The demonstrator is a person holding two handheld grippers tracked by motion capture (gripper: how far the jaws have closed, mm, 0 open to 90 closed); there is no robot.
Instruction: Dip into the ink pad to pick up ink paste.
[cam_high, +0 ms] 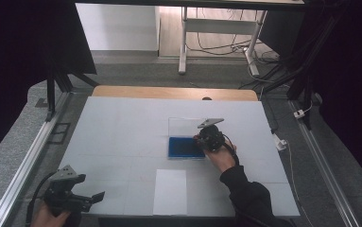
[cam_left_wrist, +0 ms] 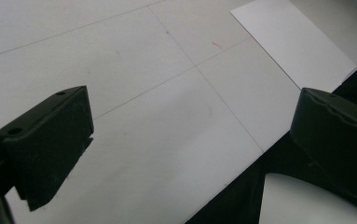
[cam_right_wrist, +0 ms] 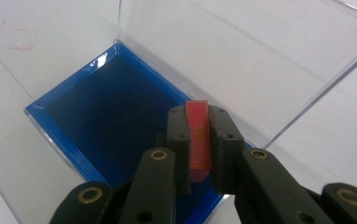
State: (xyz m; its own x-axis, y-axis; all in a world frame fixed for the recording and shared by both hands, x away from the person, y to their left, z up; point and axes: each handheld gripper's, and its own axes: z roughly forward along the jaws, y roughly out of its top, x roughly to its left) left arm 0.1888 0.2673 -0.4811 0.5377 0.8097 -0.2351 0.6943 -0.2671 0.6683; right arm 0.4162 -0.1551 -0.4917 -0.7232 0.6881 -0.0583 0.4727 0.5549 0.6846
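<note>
Jaws of the right gripper (cam_right_wrist: 198, 140) clamp a small red stamp (cam_right_wrist: 198, 140), held just above the blue ink pad (cam_right_wrist: 106, 116) in its open clear case (cam_right_wrist: 241, 51). Left gripper view: left gripper (cam_left_wrist: 185, 140) jaws spread wide, nothing between them, over the white table (cam_left_wrist: 143, 70); white paper (cam_left_wrist: 292, 42) beyond. High view: right gripper (cam_high: 210, 138) at the pad's right edge (cam_high: 183, 147), mid-table; left gripper (cam_high: 70, 191) near the front-left corner; paper (cam_high: 170, 191) at the front edge.
</note>
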